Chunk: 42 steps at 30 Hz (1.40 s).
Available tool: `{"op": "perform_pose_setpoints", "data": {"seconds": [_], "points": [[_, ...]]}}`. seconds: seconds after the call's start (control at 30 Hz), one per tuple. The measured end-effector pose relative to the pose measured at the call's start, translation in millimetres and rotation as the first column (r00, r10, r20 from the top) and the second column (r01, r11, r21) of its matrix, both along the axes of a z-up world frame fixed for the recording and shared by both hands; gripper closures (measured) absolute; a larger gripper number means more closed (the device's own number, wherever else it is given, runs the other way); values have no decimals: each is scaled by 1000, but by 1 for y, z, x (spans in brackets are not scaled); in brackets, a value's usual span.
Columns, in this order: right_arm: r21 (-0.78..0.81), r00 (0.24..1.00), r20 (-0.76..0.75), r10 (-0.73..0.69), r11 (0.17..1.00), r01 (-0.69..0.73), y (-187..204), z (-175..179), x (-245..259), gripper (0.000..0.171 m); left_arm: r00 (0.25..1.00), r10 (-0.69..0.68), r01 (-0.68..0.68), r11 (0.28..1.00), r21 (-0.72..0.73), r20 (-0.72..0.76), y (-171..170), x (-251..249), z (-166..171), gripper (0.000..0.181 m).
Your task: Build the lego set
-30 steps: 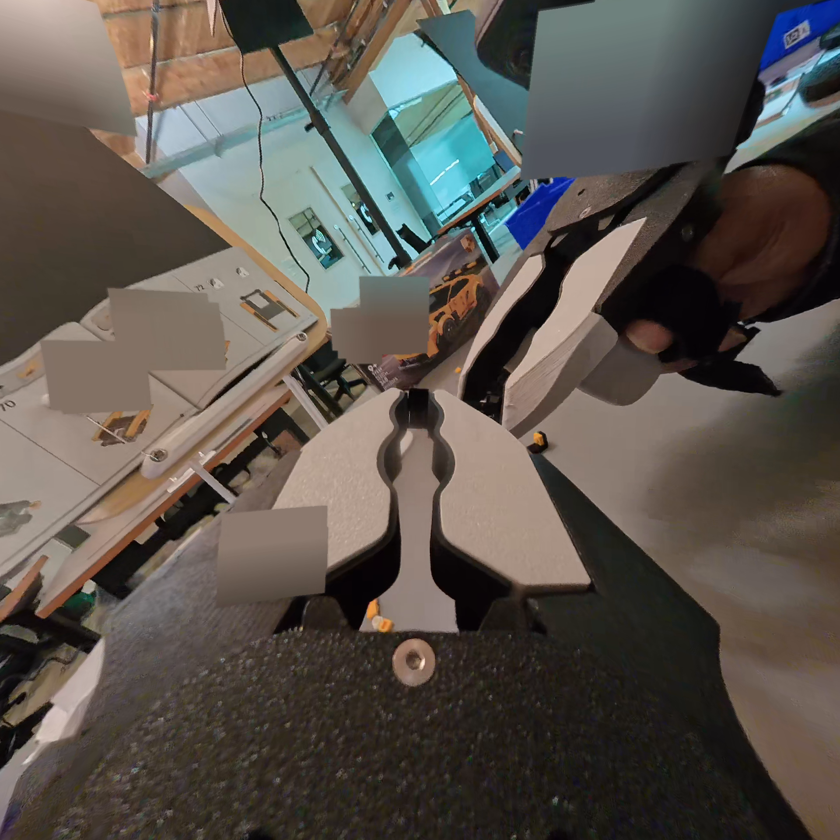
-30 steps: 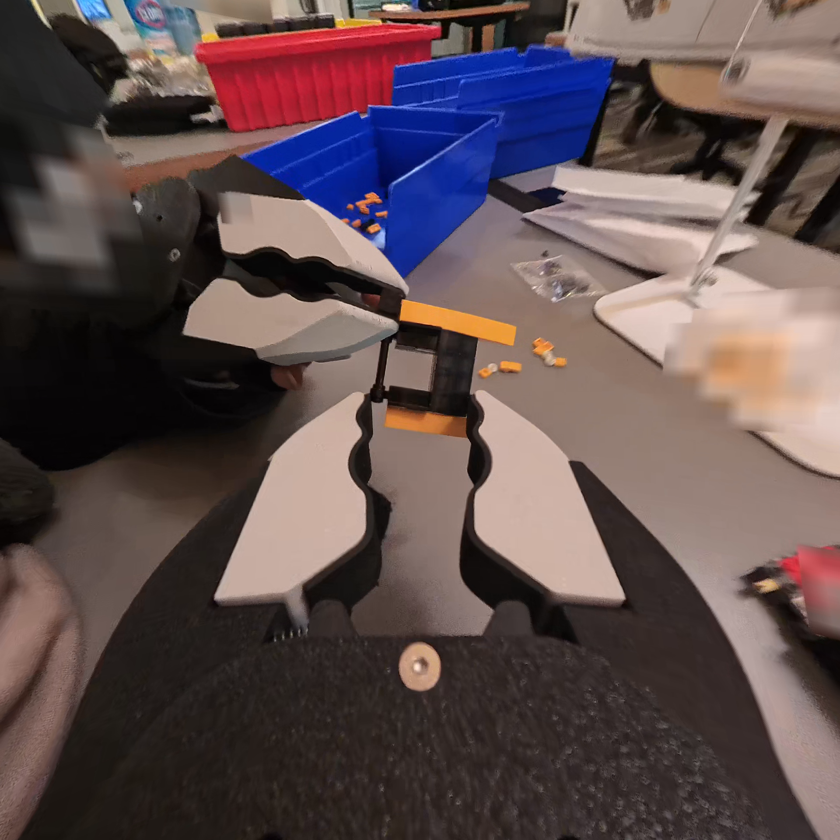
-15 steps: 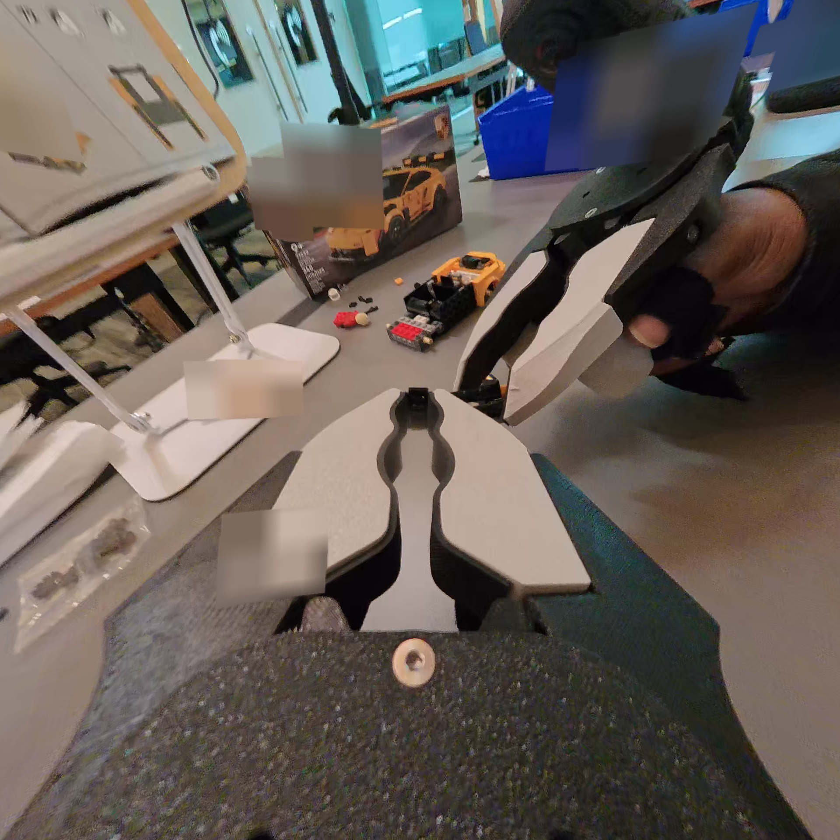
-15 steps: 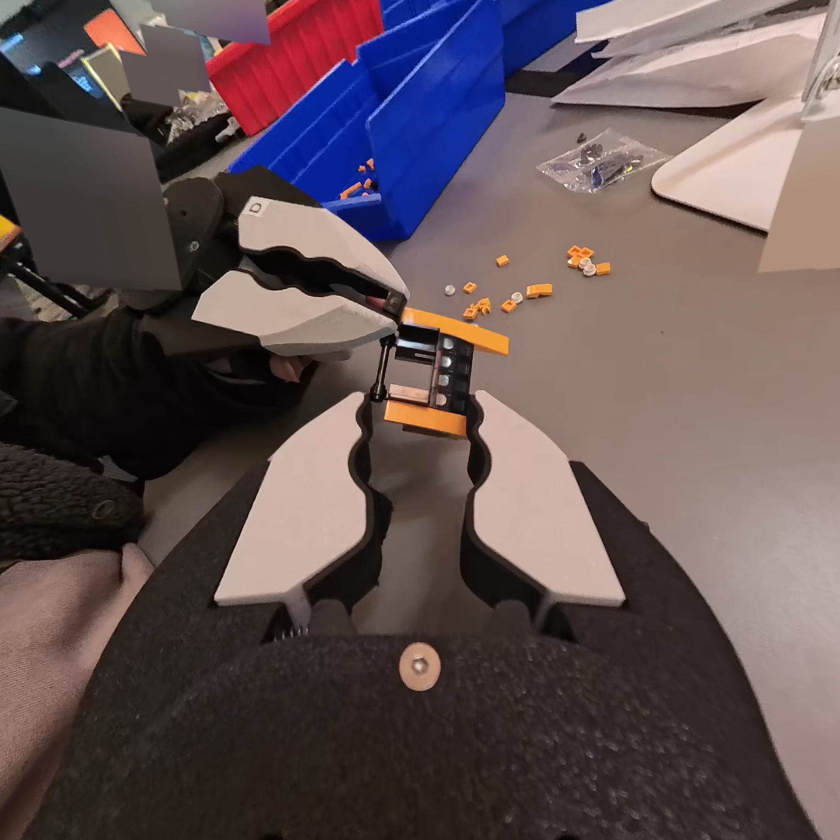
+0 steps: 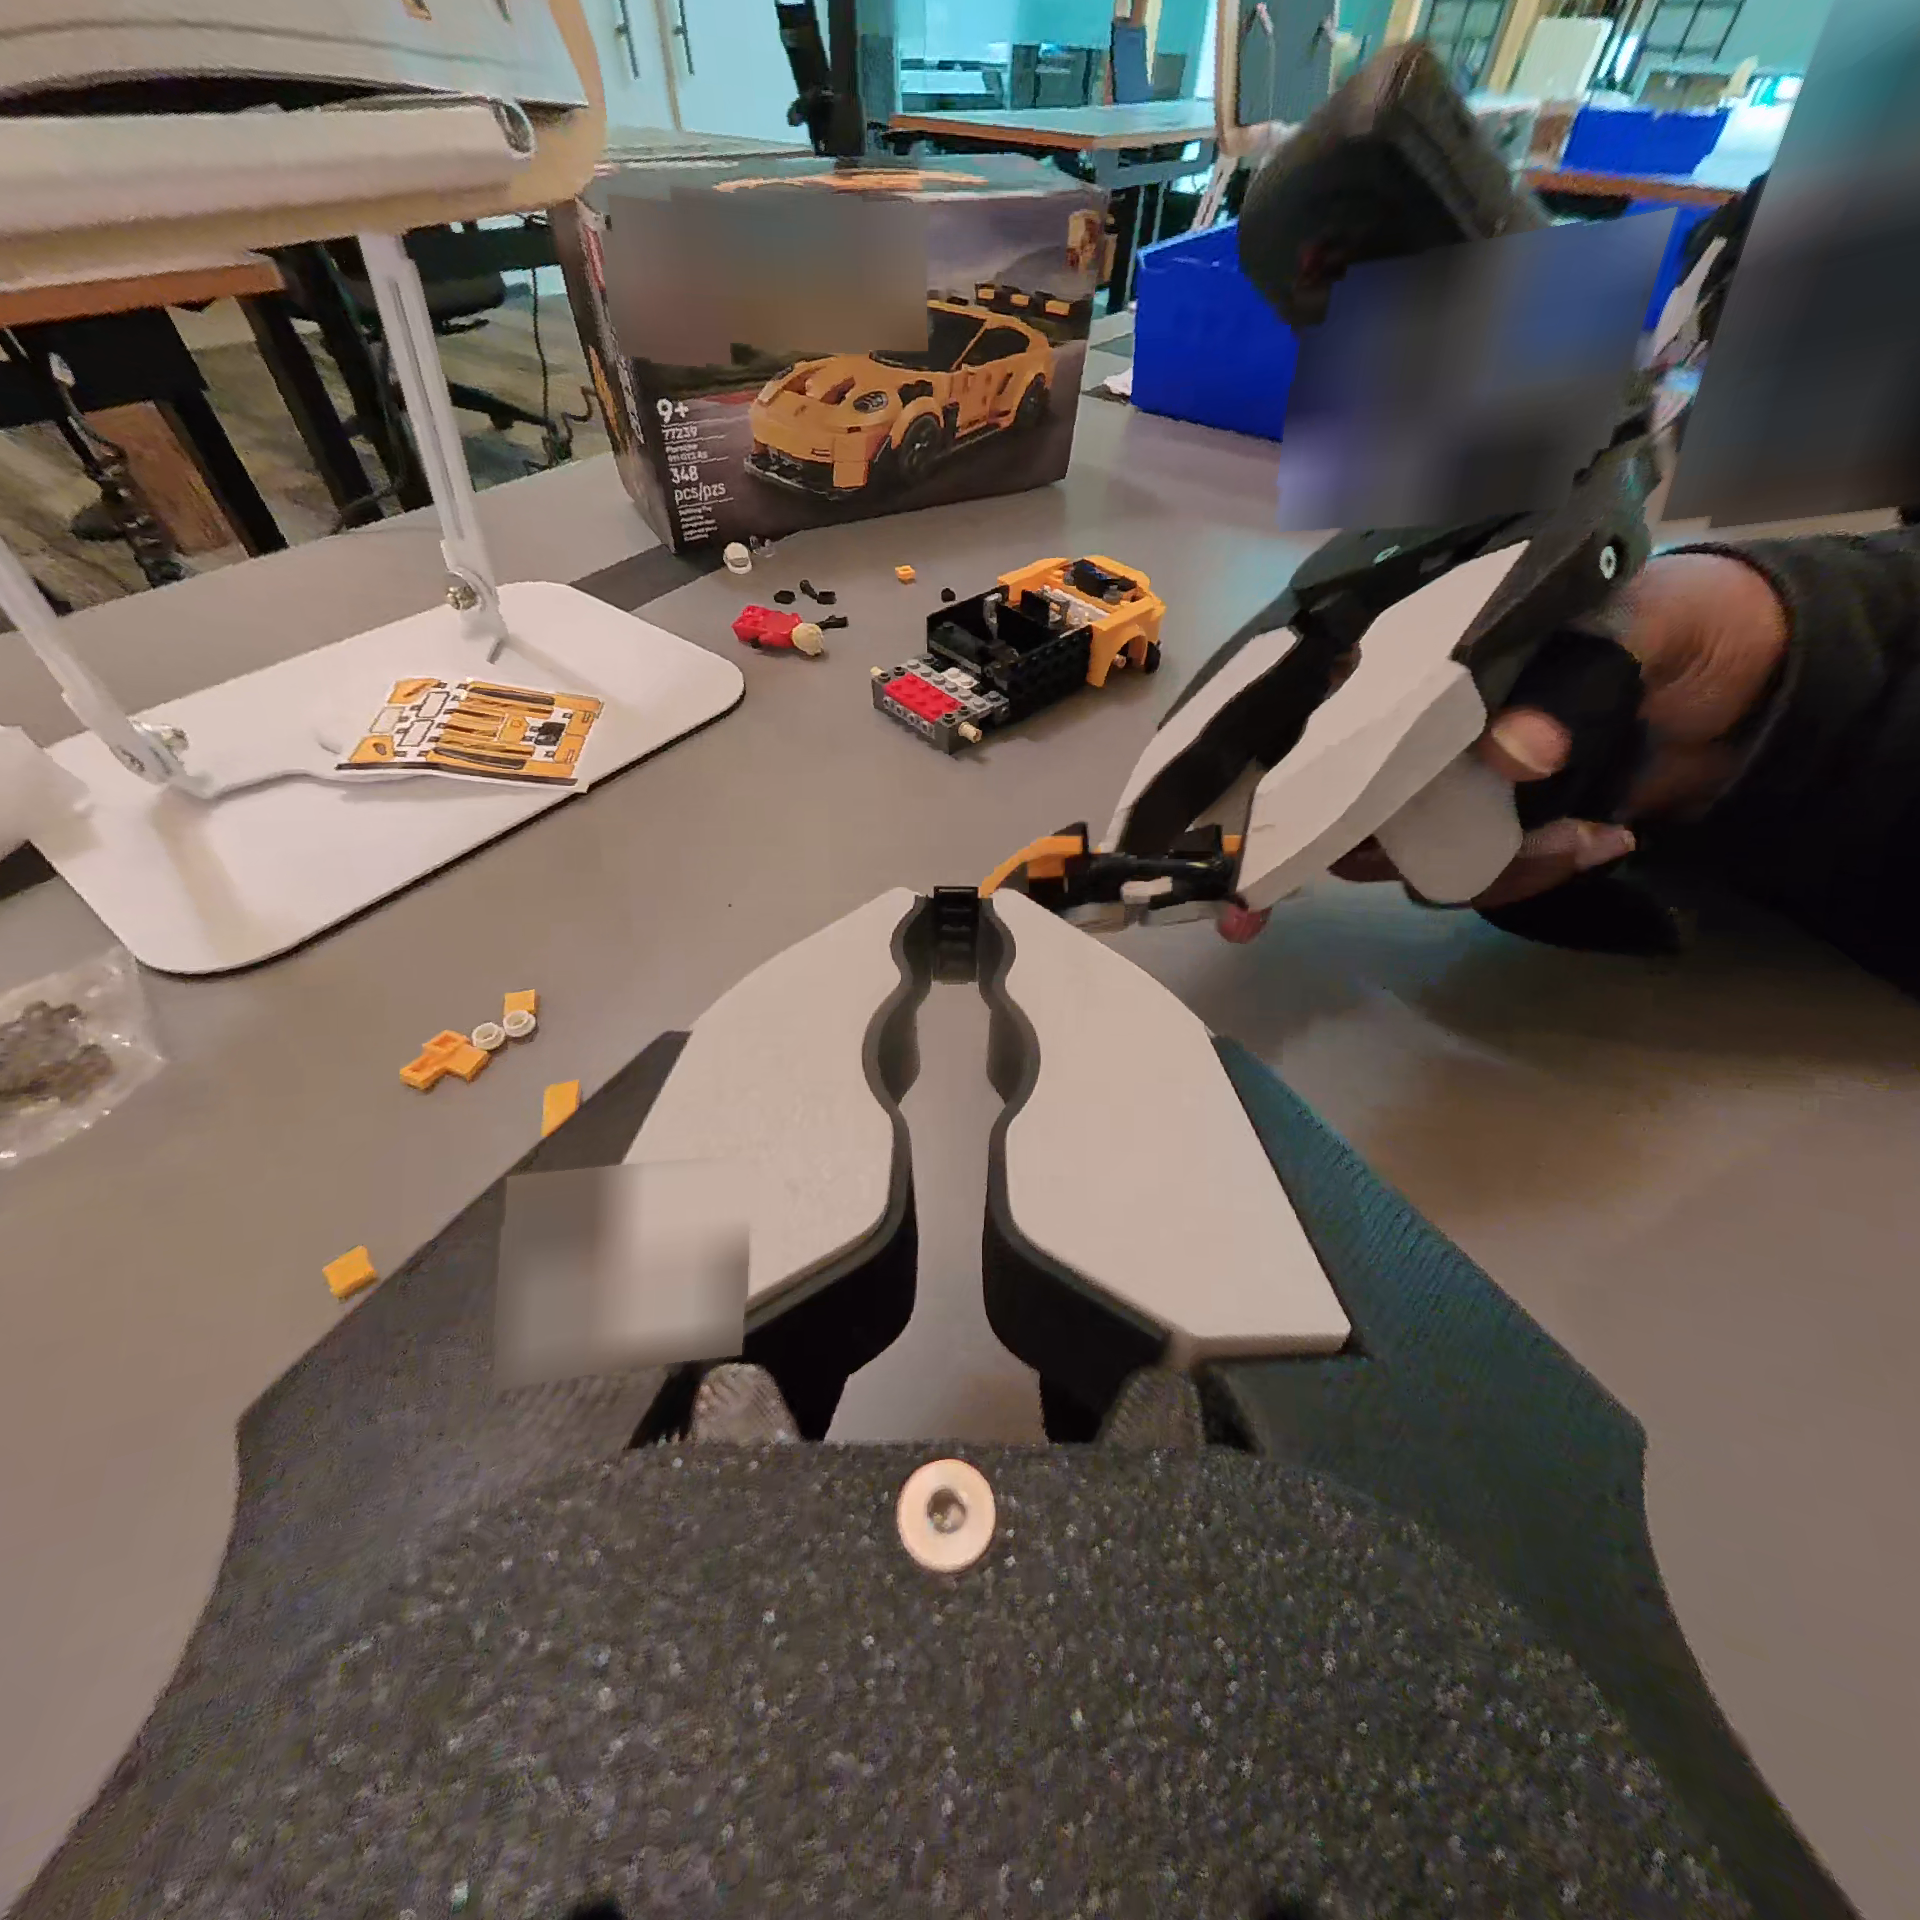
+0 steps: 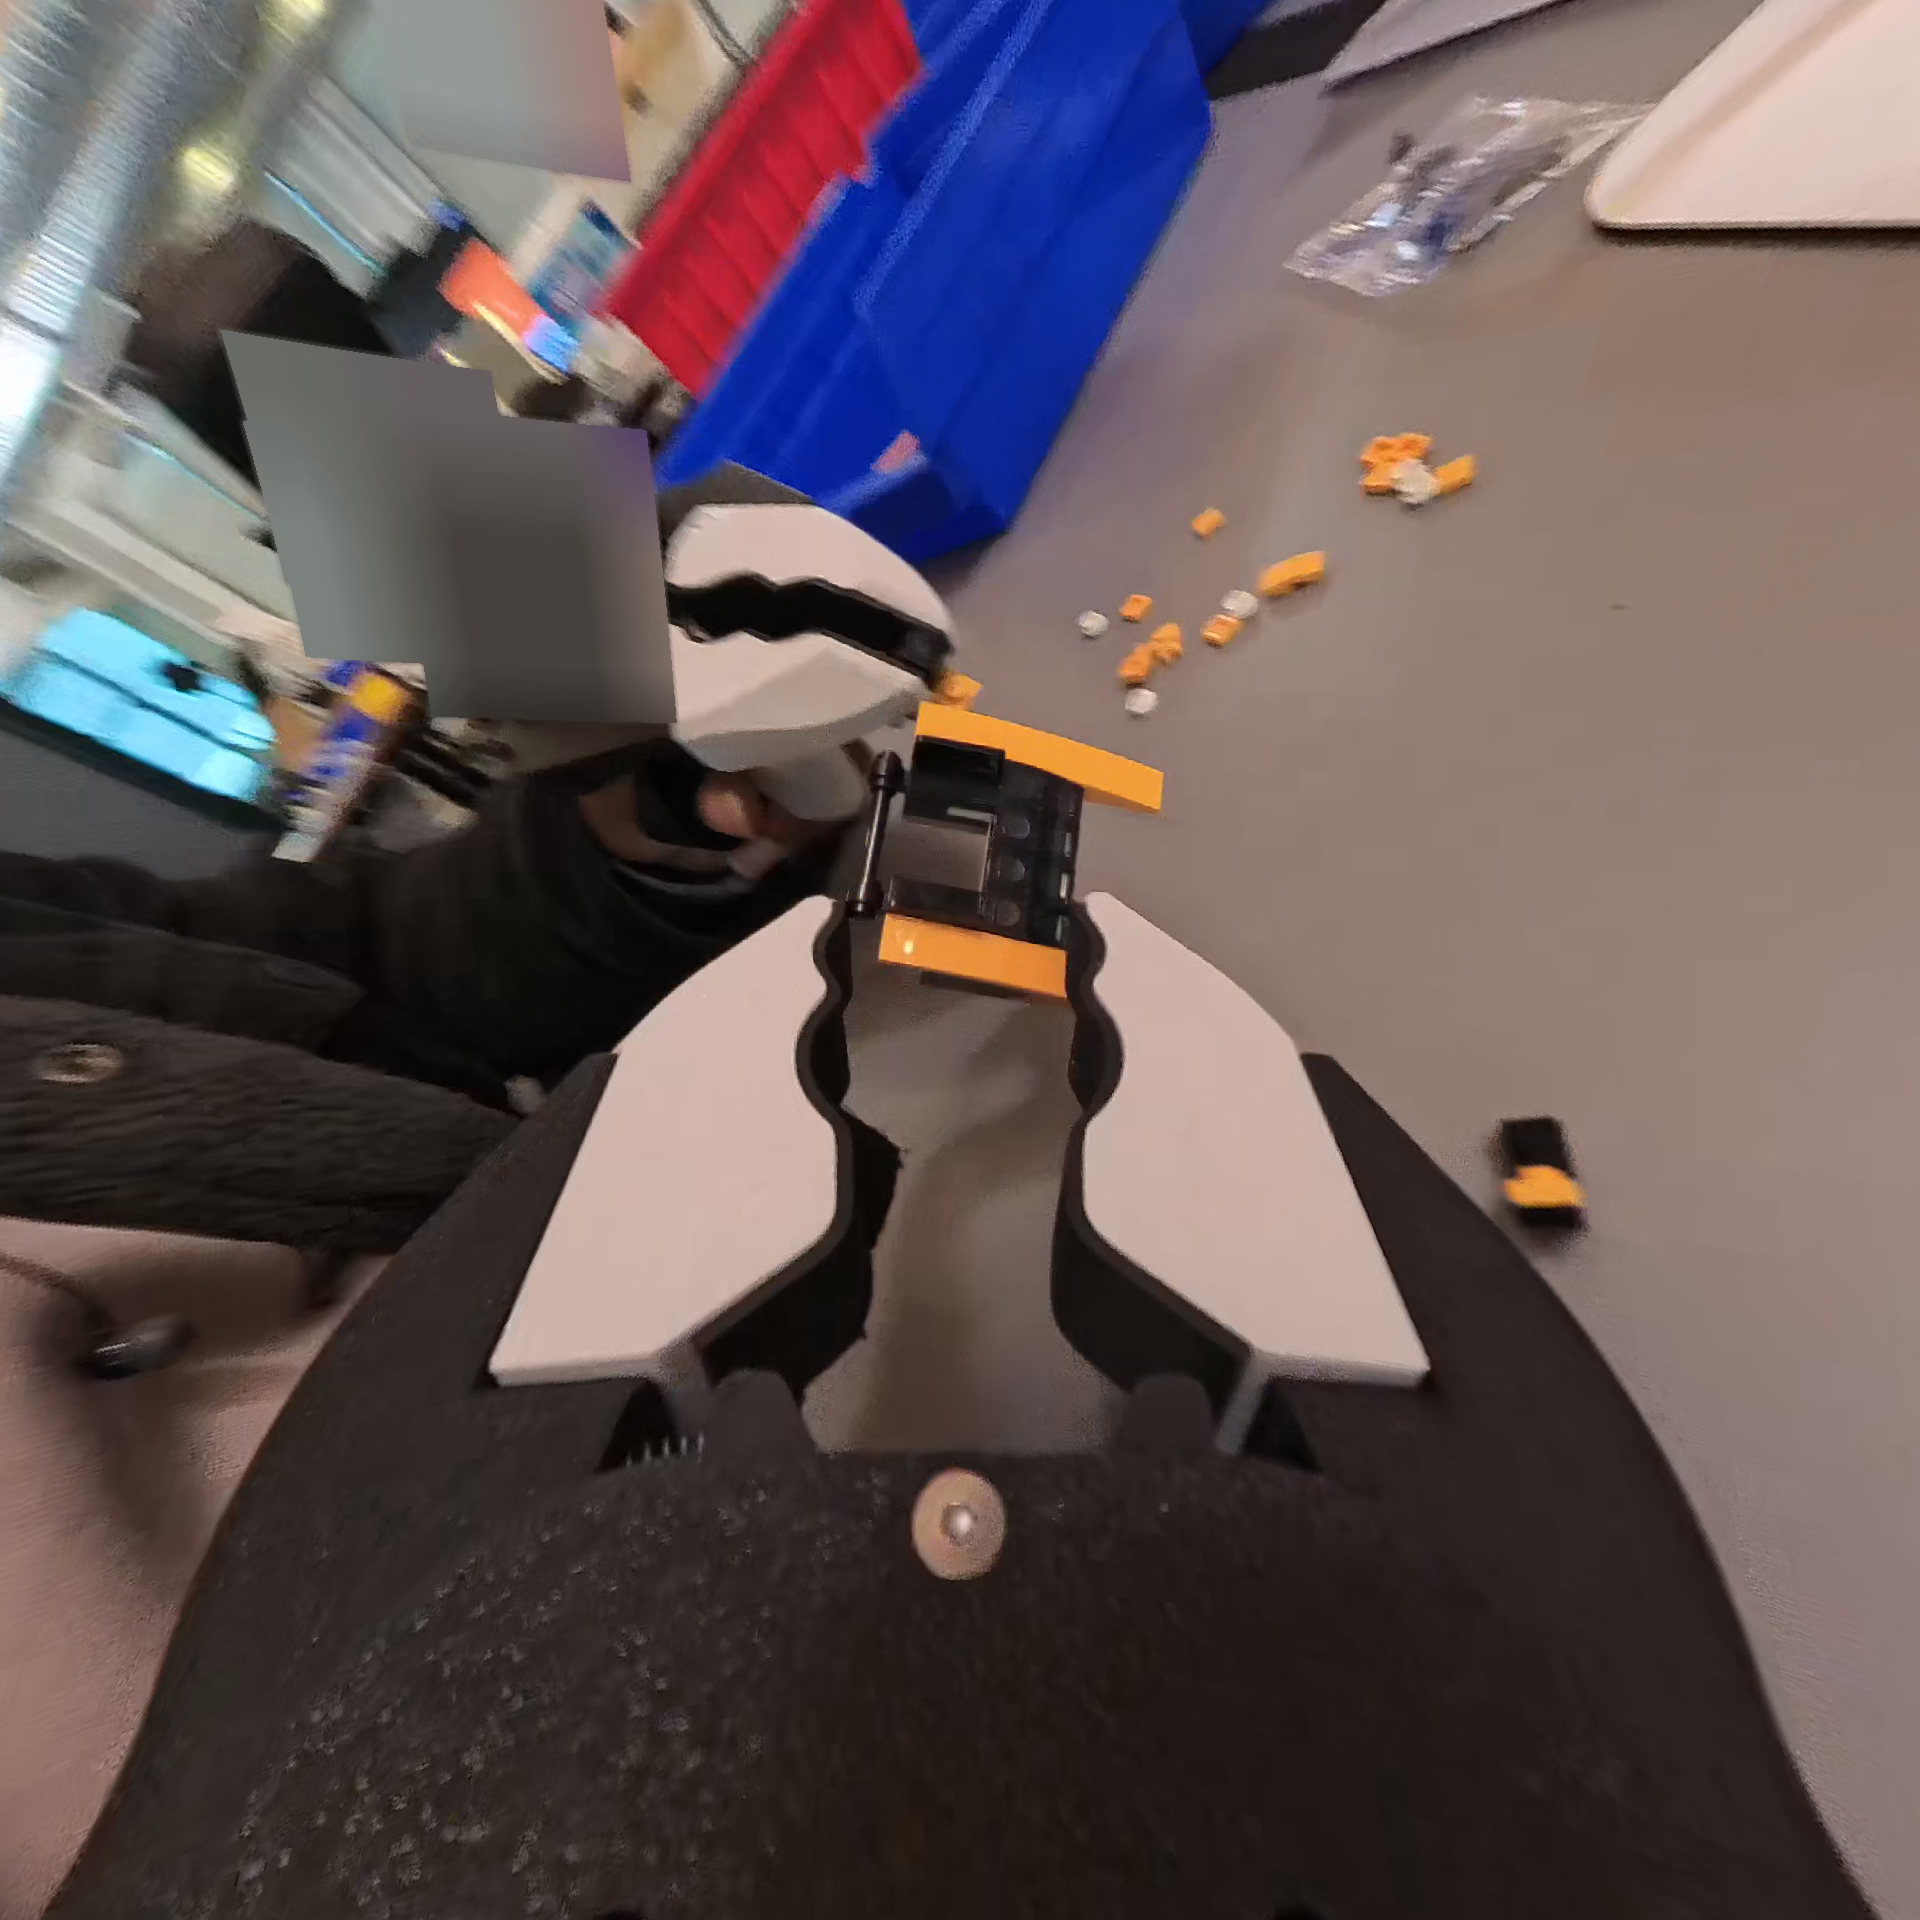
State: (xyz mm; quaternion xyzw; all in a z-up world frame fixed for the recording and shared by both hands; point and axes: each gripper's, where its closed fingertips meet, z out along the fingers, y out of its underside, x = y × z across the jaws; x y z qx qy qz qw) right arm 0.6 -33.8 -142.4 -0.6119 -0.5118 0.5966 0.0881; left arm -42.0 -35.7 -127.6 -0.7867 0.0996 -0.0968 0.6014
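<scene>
Right claw (image 6: 961,914) clamped on black-and-orange lego assembly (image 6: 987,862), above the desk (image 6: 1558,831). Left claw (image 5: 956,914) pinched on small black brick (image 5: 954,906), just beside that assembly. Half-built car (image 5: 1023,649) near far edge.

Two claws: the left claw (image 5: 954,914) and the right claw (image 6: 961,920). One set box (image 5: 831,343), one part-built car (image 5: 1023,649), one black-and-orange subassembly (image 6: 987,852), one sticker sheet (image 5: 473,722), one red minifigure (image 5: 774,629), one white stand (image 5: 312,790), one clear bag (image 6: 1444,203).
</scene>
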Motion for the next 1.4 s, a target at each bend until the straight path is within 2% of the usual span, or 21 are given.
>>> {"op": "perform_pose_setpoints", "data": {"seconds": [0.17, 0.3, 0.4, 0.47, 0.57, 0.7, 0.8, 0.9, 1.03, 1.13, 1.4], "points": [[-345, 985, -158, 61, 932, -113, -12, 36, 3, 131, 993, -43, 40, 999, 30, 112, -2, 1, 10, 174], [-462, 953, -279, 120, 853, -243, -20, 60, 12, 132, 957, -122, 124, 992, 8, 265, -4, 10, 9, 174], [-457, 921, -337, 195, 822, -341, -30, 72, 22, 131, 919, -150, 154, 988, 19, 365, -5, 10, 13, 174], [-413, 914, -302, 272, 826, -382, -39, 66, 27, 131, 906, -157, 166, 986, 13, 394, -6, 8, 13, 174], [-286, 912, -133, 388, 866, -410, -48, 37, 35, 131, 917, -158, 206, 974, -95, 366, -8, 10, -4, 174], [-193, 893, 13, 449, 878, -438, -52, 10, 43, 131, 928, -168, 279, 905, -320, 333, -17, 23, -45, 174], [-196, 890, 25, 456, 875, -443, -53, 7, 44, 131, 949, -186, 281, 867, -412, 255, -22, 28, -63, 174], [-227, 890, -25, 455, 864, -449, -52, 15, 43, 131, 951, -202, 288, 859, -423, 236, -24, 29, -66, 174], [-265, 891, -102, 442, 851, -452, -48, 28, 42, 131, 946, -250, 312, 873, -374, 205, -24, 30, -57, 155], [-299, 881, -173, 441, 828, -474, -47, 41, 45, 131, 927, -329, 367, 892, -264, 178, -26, 34, -38, 146], [-378, 852, -269, 449, 764, -523, -52, 57, 49, 132, 823, -511, 516, 855, 49, 246, -40, 59, 18, 149]]}}
